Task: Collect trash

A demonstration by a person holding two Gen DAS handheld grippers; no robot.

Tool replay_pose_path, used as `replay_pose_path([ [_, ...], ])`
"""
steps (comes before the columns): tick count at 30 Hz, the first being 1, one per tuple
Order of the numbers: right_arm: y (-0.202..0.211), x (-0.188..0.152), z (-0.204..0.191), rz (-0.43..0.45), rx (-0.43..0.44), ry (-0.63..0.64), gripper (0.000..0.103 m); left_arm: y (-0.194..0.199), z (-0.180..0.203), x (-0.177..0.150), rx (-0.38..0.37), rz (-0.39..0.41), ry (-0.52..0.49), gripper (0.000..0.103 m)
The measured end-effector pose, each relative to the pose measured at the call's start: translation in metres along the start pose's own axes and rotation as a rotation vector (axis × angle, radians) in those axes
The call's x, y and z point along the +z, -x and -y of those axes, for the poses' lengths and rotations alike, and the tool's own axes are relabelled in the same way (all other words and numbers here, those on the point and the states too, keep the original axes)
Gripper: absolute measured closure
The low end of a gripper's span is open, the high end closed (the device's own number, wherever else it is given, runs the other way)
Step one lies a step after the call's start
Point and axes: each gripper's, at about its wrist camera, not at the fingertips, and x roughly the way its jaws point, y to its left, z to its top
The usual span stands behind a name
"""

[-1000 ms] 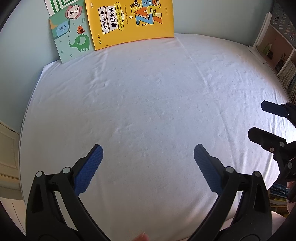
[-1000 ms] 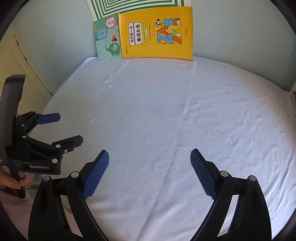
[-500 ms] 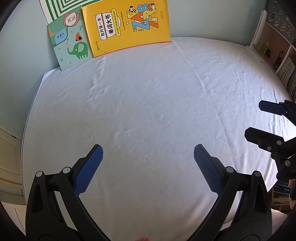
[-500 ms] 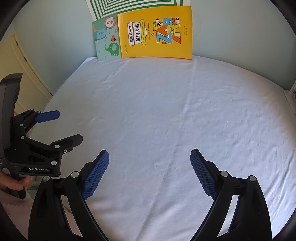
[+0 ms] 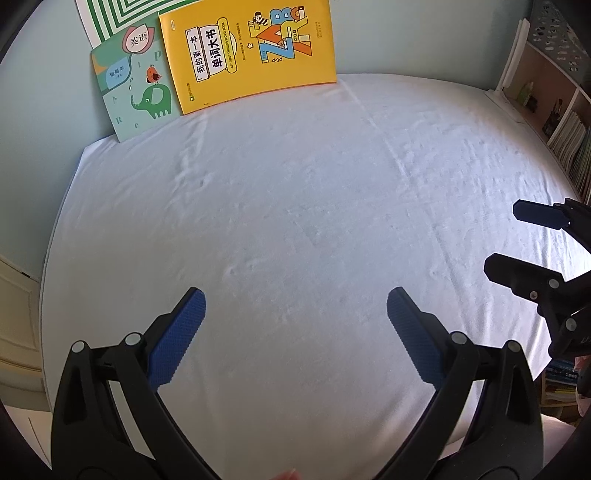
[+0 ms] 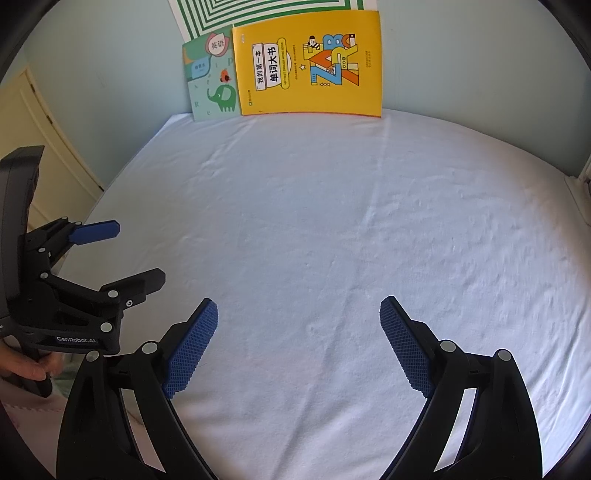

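Your left gripper (image 5: 295, 325) has tipped upward since a second ago, both it and your right gripper (image 6: 299, 328) spread wide and empty over the white-sheeted bed (image 6: 332, 229), books (image 6: 310, 66) against the wall, no trash visible.

Bare sheet (image 5: 295, 221) is lying open ahead of both claws; books (image 6: 310, 66) are leaning against the far wall (image 6: 461, 55).

Grippers: two were in view, the left gripper (image 5: 295, 310) and the right gripper (image 6: 298, 321).
Books: two leaned on the wall, a yellow book (image 5: 251, 51) and a green book (image 5: 136, 92).
Striped sheets: one green-and-white sheet (image 6: 258, 14).
White cloths: one white cloth (image 5: 295, 221).
Shelves: one bookshelf (image 5: 554, 99).
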Motion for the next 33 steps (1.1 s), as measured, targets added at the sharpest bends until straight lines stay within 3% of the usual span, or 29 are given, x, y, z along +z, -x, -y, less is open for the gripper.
replay_pose_path([
  [33, 0.002, -0.0048, 0.0018, 0.002, -0.001, -0.013, 0.014, -0.0037, -0.0023, -0.0016, 0.005, -0.01, 0.001, 0.007],
])
